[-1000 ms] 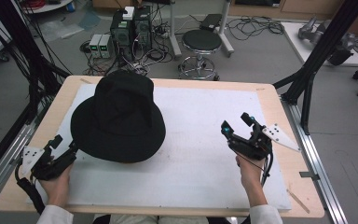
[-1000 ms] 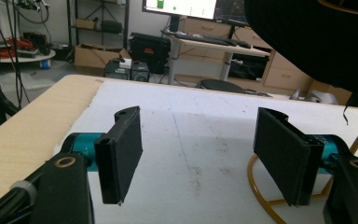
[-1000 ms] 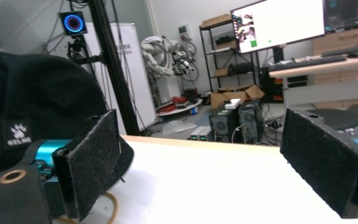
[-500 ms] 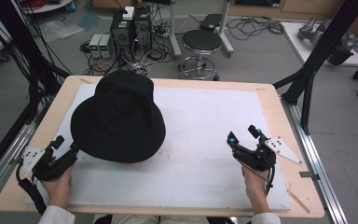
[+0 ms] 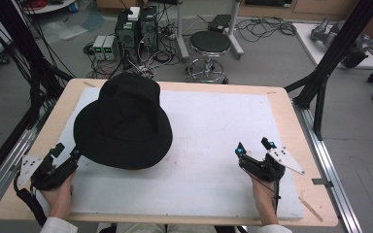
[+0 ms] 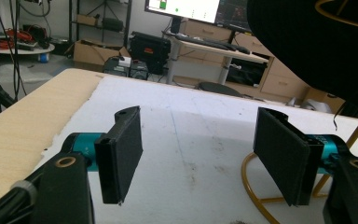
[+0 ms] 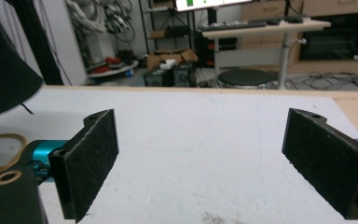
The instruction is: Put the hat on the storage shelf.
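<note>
A black brimmed hat (image 5: 122, 121) sits raised on a gold wire stand (image 6: 256, 186) at the left half of the white mat (image 5: 213, 126). Its brim (image 6: 317, 42) hangs above and to the right in the left gripper view, and at the far left (image 7: 2, 60) in the right gripper view. My left gripper (image 5: 65, 156) is open at the table's front left, just below the brim, nothing between its pads (image 6: 121, 158). My right gripper (image 5: 255, 148) is open at the front right, well apart from the hat, its pads (image 7: 91, 158) empty.
The wooden table (image 5: 301, 126) has bare edges around the mat. Beyond its far edge stand a round stool (image 5: 210, 43) and electronics boxes (image 5: 136, 26) with cables on the floor. Black frame posts (image 5: 330, 63) rise at both sides of the table.
My right gripper has moved back toward the table's front edge and slightly right. The left gripper and the hat have stayed put.
</note>
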The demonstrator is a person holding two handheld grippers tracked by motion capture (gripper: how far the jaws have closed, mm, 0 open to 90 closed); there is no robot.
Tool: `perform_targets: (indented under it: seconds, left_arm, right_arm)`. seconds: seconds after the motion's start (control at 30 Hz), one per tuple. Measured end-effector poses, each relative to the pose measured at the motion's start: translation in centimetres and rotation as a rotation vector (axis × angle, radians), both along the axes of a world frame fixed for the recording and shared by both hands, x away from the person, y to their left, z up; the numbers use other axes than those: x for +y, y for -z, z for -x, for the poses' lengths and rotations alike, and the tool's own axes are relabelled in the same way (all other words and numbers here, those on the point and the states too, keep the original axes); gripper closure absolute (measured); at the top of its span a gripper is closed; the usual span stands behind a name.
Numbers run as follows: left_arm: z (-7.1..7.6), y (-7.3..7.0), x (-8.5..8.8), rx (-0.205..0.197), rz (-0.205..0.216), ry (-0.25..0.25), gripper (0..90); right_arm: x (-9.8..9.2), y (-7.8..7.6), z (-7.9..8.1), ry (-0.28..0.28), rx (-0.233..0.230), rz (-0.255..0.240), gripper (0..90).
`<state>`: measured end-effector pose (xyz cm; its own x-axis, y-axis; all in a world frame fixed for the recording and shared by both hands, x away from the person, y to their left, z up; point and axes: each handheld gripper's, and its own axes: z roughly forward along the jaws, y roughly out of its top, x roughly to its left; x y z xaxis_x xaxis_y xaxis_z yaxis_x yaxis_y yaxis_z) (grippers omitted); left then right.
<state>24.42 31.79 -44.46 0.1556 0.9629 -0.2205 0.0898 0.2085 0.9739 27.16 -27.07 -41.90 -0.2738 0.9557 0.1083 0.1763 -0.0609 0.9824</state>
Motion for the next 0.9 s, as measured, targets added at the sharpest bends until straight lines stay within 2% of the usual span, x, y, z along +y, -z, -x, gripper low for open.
perform_targets:
  seconds: [0.03,0.07,0.3,0.33,0.53,0.9]
  left_arm:
    - [-0.02,0.0,0.0,0.0,0.002,-0.001,32.7]
    - [-0.03,0.01,0.02,0.0,0.002,0.0,32.7]
    - [-0.07,0.04,0.13,0.0,0.009,-0.004,32.7]
    - [-0.07,0.04,0.13,0.001,0.009,-0.004,32.7]
    - [-0.12,0.05,0.11,0.002,0.009,-0.002,32.7]
    - [-0.08,0.03,0.03,0.001,0.01,-0.002,32.7]
  right_arm:
    - [0.14,0.17,-0.12,0.017,0.026,0.021,9.8]
    - [0.18,0.19,-0.12,0.018,0.032,0.02,9.8]
    - [0.18,0.15,0.01,0.022,0.029,0.002,9.8]
    - [0.1,0.46,0.15,0.016,0.002,-0.018,9.9]
    - [-0.55,0.69,0.22,0.019,-0.007,-0.069,9.8]
    - [-0.65,0.77,0.24,0.019,-0.001,-0.079,9.9]
